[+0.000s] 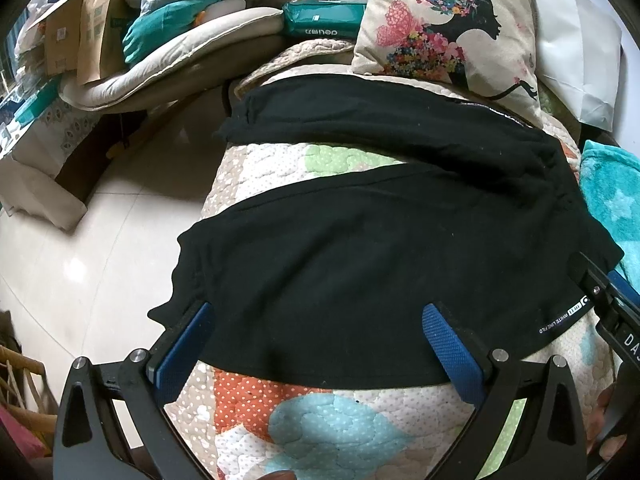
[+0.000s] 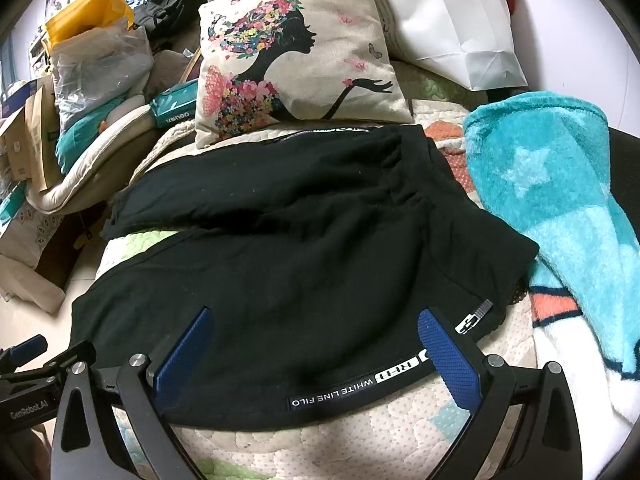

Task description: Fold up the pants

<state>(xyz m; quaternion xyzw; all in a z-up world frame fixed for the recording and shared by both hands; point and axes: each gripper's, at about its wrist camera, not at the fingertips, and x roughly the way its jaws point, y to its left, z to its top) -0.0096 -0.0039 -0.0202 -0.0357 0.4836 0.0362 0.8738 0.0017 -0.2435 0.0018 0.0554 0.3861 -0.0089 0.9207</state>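
Pants (image 2: 280, 248), black, lie spread on the quilted bed cover (image 1: 320, 412), legs splayed apart in a V with a wedge of quilt showing between them. Waistband sits at your right, its white lettered trim along the near hem. No fold made yet, by the look of it.

Your left gripper (image 1: 320, 344) hovers at the near leg's hem, jaws spread wide, holding nothing. Your right gripper (image 2: 316, 344) is at the waistband end, just by the lettered trim, jaws likewise released and empty. Whether any pad touches the cloth, you cannot tell.

Step in hand looks like the first grasp. Next move likely calls for pinching the near edge at both points and carrying it over onto the far leg, edges matched.

Beyond: printed cushion (image 2: 296, 56) at the far leg, teal blanket (image 2: 560, 200) beside the waistband, white bag (image 2: 452, 20) behind.
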